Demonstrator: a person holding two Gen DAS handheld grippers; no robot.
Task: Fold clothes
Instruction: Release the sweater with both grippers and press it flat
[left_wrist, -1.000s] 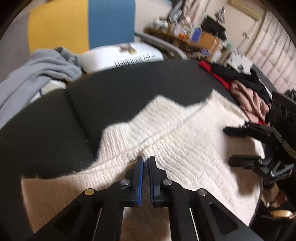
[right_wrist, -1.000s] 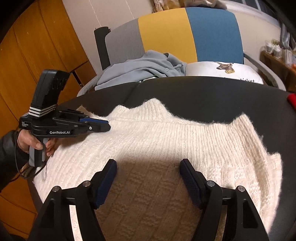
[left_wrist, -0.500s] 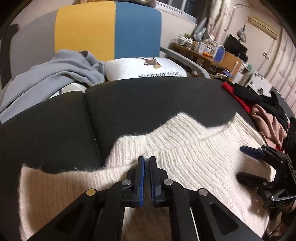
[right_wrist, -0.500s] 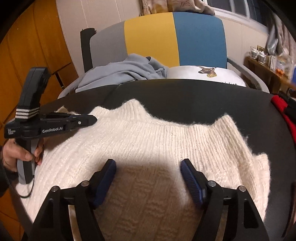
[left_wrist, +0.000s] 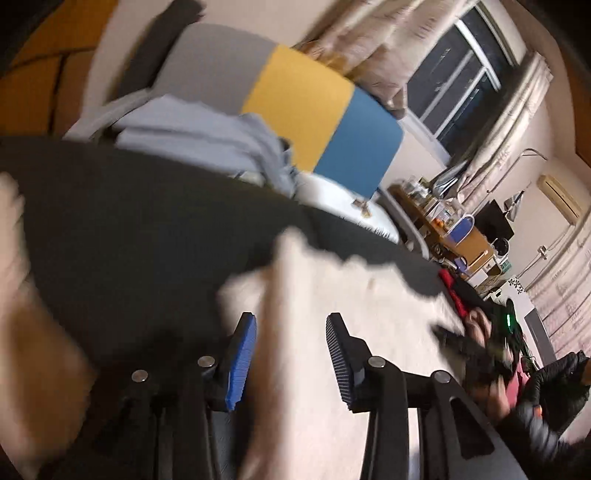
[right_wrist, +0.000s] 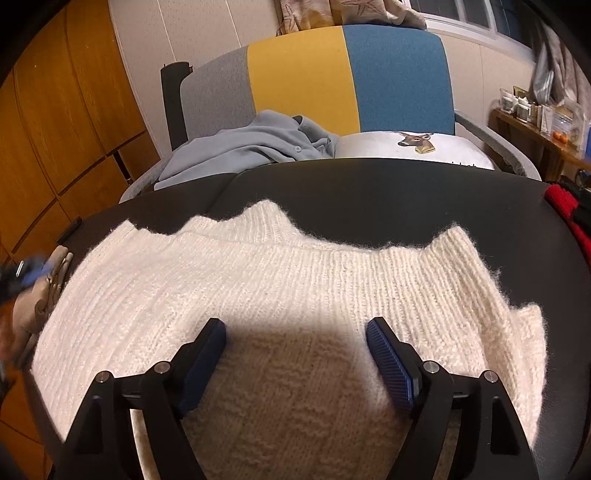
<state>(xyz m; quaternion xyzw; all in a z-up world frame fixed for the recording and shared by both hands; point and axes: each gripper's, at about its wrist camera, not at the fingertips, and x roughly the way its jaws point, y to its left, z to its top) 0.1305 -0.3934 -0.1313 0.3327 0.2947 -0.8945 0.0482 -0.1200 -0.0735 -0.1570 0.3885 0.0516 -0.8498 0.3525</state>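
Cream knit sweater (right_wrist: 295, 288) lies flat across the frame's centre on the dark table (right_wrist: 388, 192); the left gripper (left_wrist: 290, 363), pinched shut a second ago, is now opening, releasing its fold, while the right gripper (right_wrist: 295, 354) hovers spread.

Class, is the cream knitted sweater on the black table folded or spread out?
Mostly spread: the cream knitted sweater lies flat across the black table, though its right edge shows a doubled layer. Whether the rest is folded: cannot tell.
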